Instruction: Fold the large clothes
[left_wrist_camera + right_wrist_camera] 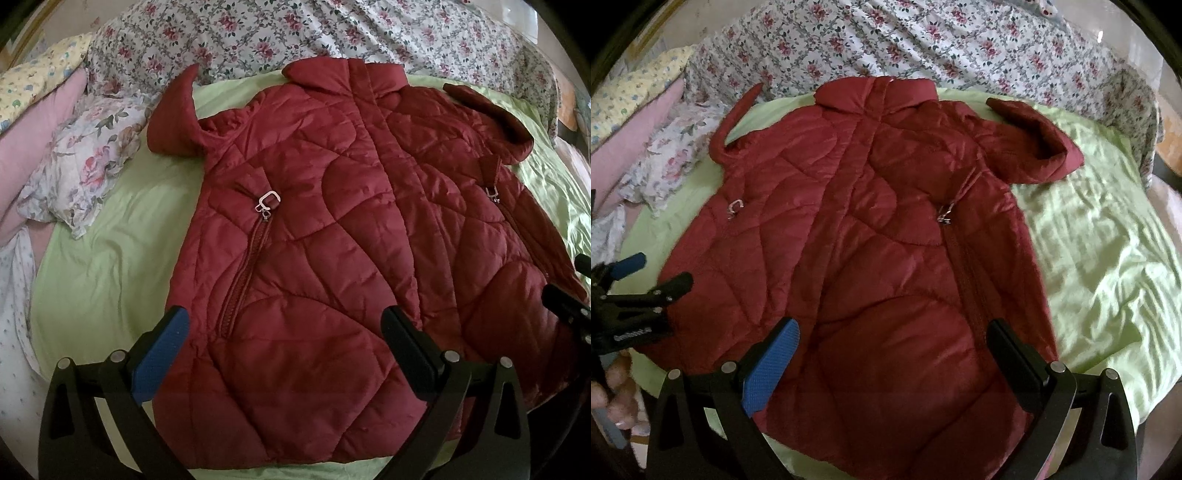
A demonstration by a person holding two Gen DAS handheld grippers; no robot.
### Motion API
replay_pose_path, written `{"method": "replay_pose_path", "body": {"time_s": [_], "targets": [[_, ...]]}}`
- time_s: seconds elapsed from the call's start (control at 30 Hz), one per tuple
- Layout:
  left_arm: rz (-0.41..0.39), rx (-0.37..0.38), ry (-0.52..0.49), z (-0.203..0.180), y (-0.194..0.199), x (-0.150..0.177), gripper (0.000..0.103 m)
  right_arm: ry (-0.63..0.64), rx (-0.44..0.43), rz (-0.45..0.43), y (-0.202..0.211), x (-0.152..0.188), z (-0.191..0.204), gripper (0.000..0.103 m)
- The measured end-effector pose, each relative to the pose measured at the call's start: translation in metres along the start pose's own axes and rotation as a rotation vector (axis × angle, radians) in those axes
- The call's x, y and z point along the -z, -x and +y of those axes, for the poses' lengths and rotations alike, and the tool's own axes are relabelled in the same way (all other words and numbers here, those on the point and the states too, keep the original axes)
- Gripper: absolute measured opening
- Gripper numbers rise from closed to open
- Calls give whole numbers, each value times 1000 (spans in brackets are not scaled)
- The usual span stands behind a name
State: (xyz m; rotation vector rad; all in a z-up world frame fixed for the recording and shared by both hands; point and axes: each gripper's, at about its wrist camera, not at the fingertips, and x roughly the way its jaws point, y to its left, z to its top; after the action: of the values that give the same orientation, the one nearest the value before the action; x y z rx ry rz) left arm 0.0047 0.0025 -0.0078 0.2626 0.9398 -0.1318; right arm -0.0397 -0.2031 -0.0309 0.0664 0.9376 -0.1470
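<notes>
Left wrist view: the bed [110, 266], spread with a pale green sheet, carries everything, with a floral quilt [314, 33] bunched along its far side and pillows [48, 110] heaped at the far left. On the sheet lies the quilted red jacket [332, 240], front up, collar [343, 74] at the far end and hem nearest the camera — its long axis runs straight away from both grippers. Each sleeve is bent up beside the shoulder; the left sleeve [173, 114] pokes toward the quilt, the right sleeve [1030, 147] curls onto open sheet. Two pocket zips run down the front, each with a metal pull [267, 201].

The left gripper [284, 339] hovers over the hem's left half, fingers spread as wide as they go and holding nothing; the right gripper [894, 354] hovers likewise over the right half, wide and empty. Each side of the jacket is nearest its own gripper, so a fold from either side edge or from the hem looks equally reachable.

Hard to tell: whether the fingers touch the fabric or float just above it. The hem's near corners are partly cut off behind the gripper frames, and the jacket's back is hidden — a hand [613, 391] shows only at the right wrist view's edge
</notes>
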Motion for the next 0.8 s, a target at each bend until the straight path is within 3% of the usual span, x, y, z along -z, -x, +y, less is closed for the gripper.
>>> {"method": "replay_pose_path", "body": {"time_s": [0.2, 0.37, 0.8], "targets": [[-5, -1, 3, 1, -1, 0, 103, 60, 88, -27, 4, -1, 0, 102], [-15, -13, -3, 1, -1, 0, 103, 20, 23, -20, 2, 0, -1, 102], [-3, 17, 4, -1, -4, -7, 103, 0, -13, -21, 4, -4, -2, 102]]}}
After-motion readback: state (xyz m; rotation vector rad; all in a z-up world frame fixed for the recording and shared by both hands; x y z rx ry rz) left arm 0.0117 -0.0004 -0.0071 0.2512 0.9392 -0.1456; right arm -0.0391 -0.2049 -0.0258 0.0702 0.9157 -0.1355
